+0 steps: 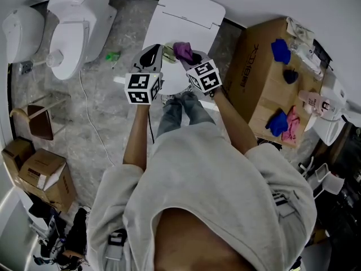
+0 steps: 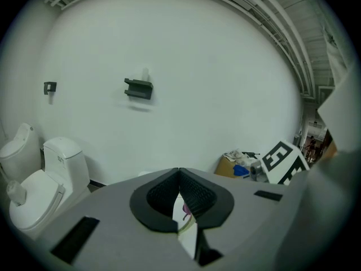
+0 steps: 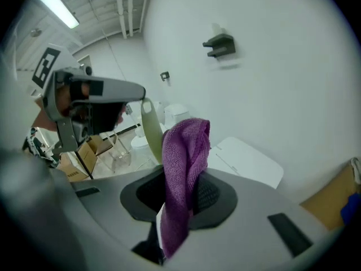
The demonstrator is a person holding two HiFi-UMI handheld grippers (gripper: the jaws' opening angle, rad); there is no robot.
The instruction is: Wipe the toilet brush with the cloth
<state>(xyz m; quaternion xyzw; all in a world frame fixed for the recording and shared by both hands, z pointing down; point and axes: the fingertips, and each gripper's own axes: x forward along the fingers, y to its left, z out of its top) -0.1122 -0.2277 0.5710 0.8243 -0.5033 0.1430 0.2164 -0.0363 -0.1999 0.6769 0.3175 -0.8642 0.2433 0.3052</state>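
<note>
Both jaws shut at upper centre of head view, left gripper [image 2: 179, 175] on thin toilet brush [image 3: 151, 130], right gripper [image 1: 190, 58] on limp purple cloth [image 3: 185, 145]; judging brush light, stiff, slick, so hold by handle end, wrap soft cloth round free end.

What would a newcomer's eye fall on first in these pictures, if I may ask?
The bright purple knitted cloth clamped in the right tongs, held up beside the pale green flat toilet brush in the left tongs. A white toilet stands just beyond them.
</note>
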